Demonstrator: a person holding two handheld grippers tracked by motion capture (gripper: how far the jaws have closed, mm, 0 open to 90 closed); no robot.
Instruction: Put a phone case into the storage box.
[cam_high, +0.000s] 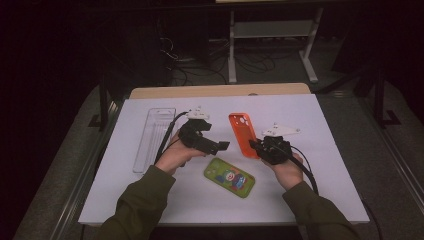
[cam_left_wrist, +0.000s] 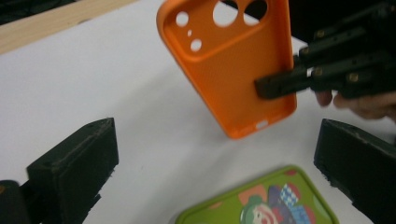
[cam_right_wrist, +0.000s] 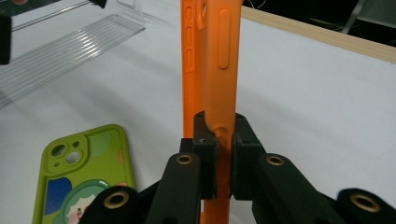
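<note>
- Right gripper (cam_high: 257, 148): held low over the right half of the white table (cam_high: 320, 200), jaws pointing left and slightly away in the high view. The person's hand wraps the body from behind, olive sleeve running in from the bottom edge.
- Its jaws are clamped on the side wall of the orange phone case (cam_high: 242, 134). In the right gripper view the two black pads pinch the case's edge (cam_right_wrist: 219, 135) between them.
- Left gripper (cam_high: 220, 146): held above mid-table, pointing right toward the orange case. Jaws stand wide apart, nothing between them; in the left gripper view the fingers (cam_left_wrist: 84, 158) frame bare table.
- Orange case: lifted on edge, tilted, near end in the right jaws, camera end farther away. The left gripper view shows the hollow inside (cam_left_wrist: 233, 70), finely textured, with round lens holes near the top corner. The right gripper view shows long button bumps along the side wall.
- Green phone case (cam_high: 229, 177): lies flat on the table, near the person, between the two hands, cartoon print facing up. Touched by neither gripper.
- Clear plastic tray (cam_high: 154, 137): long, ribbed, flat at the table's left, beside the left forearm.
</note>
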